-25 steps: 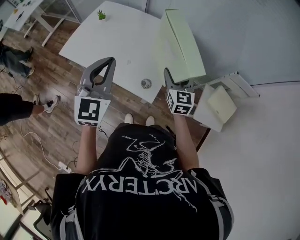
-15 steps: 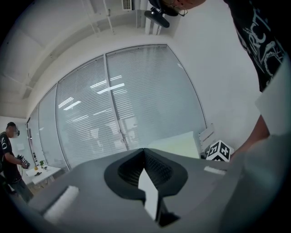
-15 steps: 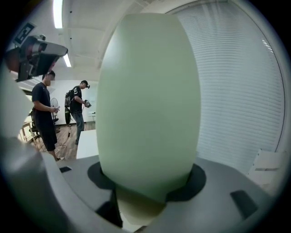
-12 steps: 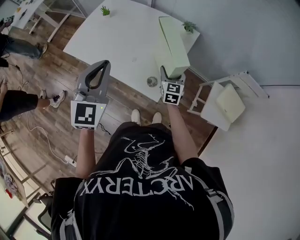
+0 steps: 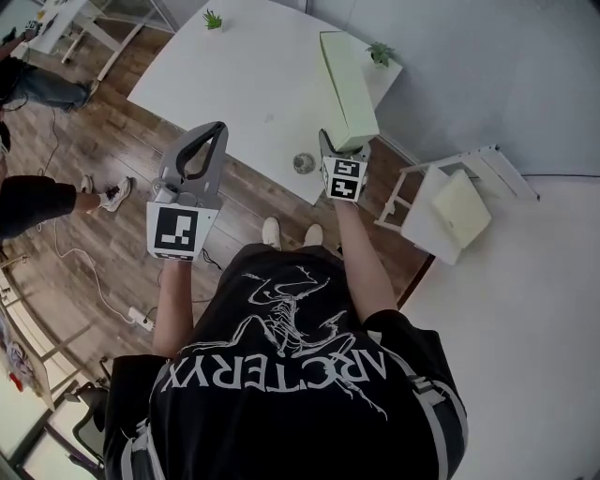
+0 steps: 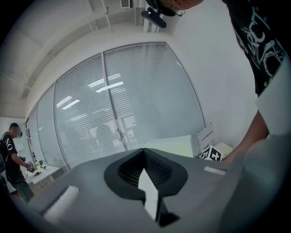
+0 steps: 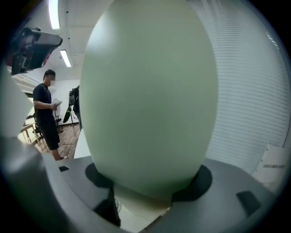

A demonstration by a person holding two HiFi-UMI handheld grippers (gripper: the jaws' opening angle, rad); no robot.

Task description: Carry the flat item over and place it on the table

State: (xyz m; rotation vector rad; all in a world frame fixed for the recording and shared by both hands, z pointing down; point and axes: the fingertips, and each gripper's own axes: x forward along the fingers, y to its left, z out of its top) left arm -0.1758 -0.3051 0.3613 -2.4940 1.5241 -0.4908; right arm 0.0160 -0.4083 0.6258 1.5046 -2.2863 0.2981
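The flat item point(image 5: 347, 84) is a pale green panel that stands on edge, leaning over the right part of the white table point(image 5: 234, 84). My right gripper point(image 5: 342, 148) holds its near end; in the right gripper view the panel point(image 7: 150, 91) fills the space between the jaws, which are opening. My left gripper point(image 5: 217, 127) hangs over the wooden floor just short of the table's near edge. Its jaws meet at the tips point(image 6: 144, 152), with nothing between them.
Two small potted plants point(image 5: 213, 19) point(image 5: 380, 52) stand at the table's far side, and a small round object point(image 5: 303, 163) lies near its front edge. A white chair point(image 5: 424, 225) with a green cushion point(image 5: 459, 206) is at the right. People stand at the left point(image 5: 37, 202).
The right gripper has carried the green panel forward and left, from beside the chair to over the table. The left gripper has barely shifted.
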